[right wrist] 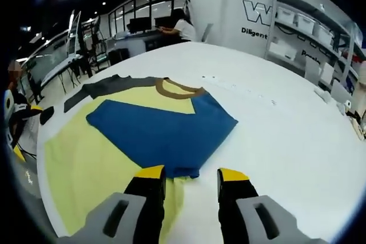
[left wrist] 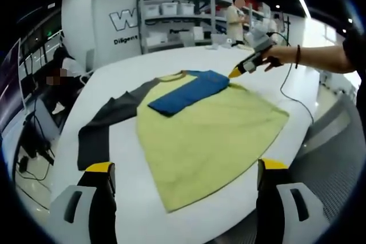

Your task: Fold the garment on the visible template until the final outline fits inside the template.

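Yellow-tipped jaws of the right gripper stand apart just short of the shirt. Its blue sleeve lies folded across the yellow body on the white table, grey sleeve outstretched toward ten o'clock. Left gripper jaws spread wide, holding nothing.

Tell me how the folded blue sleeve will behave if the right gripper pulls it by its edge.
The blue sleeve lies flat and draped over the yellow shirt body, so it is probably floppy and will sag from the right gripper. It looks thin, likely light. On the smooth white table, the whole shirt may slide or bunch if dragged.
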`<state>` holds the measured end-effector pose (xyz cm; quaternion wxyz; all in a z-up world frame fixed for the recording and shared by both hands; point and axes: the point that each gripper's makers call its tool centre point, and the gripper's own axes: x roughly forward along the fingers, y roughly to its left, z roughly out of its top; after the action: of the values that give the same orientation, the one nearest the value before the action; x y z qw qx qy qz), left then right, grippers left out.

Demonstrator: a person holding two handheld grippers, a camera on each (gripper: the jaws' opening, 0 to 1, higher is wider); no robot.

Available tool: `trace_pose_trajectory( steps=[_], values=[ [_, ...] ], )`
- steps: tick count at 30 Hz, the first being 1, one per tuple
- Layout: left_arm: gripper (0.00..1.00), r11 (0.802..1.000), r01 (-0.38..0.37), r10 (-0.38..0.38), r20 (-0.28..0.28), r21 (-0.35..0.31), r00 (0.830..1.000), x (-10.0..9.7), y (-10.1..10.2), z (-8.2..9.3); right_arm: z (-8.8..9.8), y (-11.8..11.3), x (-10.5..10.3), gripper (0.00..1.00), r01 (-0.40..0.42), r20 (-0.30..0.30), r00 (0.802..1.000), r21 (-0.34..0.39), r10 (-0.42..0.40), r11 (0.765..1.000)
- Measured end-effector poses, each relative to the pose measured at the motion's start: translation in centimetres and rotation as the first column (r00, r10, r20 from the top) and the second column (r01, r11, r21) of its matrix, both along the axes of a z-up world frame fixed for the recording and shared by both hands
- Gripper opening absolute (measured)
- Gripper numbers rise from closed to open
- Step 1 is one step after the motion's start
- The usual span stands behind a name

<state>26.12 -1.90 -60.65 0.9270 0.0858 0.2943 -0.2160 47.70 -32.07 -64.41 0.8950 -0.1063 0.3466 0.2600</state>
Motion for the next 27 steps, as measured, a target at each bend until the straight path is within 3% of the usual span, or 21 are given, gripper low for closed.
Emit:
trace_pose_trajectory(
  steps=[9,15,19,27],
  values=[
    [0.99,1.000,-0.002,0.002,-0.005,0.001,1.000,0.0,0.1,-0.1,-1.4,-0.5,0.3,0.16,0.038,-0.034,0.999,0.044,-0.037,0.998],
    [0.98,1.000,-0.006,0.006,-0.013,0.003,1.000,-0.1,0.1,-0.2,-1.9,0.1,0.4,0.13,0.041,-0.053,0.998,0.073,-0.037,0.996],
    [0.98,1.000,-0.009,0.009,-0.015,0.000,1.000,-0.1,0.2,-0.2,-1.8,0.5,0.5,0.02,0.020,-0.043,0.999,0.075,-0.016,0.997],
    [0.98,1.000,-0.011,0.011,-0.019,0.006,1.000,-0.2,0.3,-0.3,-2.2,0.6,0.4,0.08,0.036,-0.059,0.998,0.084,-0.032,0.996]
  ],
)
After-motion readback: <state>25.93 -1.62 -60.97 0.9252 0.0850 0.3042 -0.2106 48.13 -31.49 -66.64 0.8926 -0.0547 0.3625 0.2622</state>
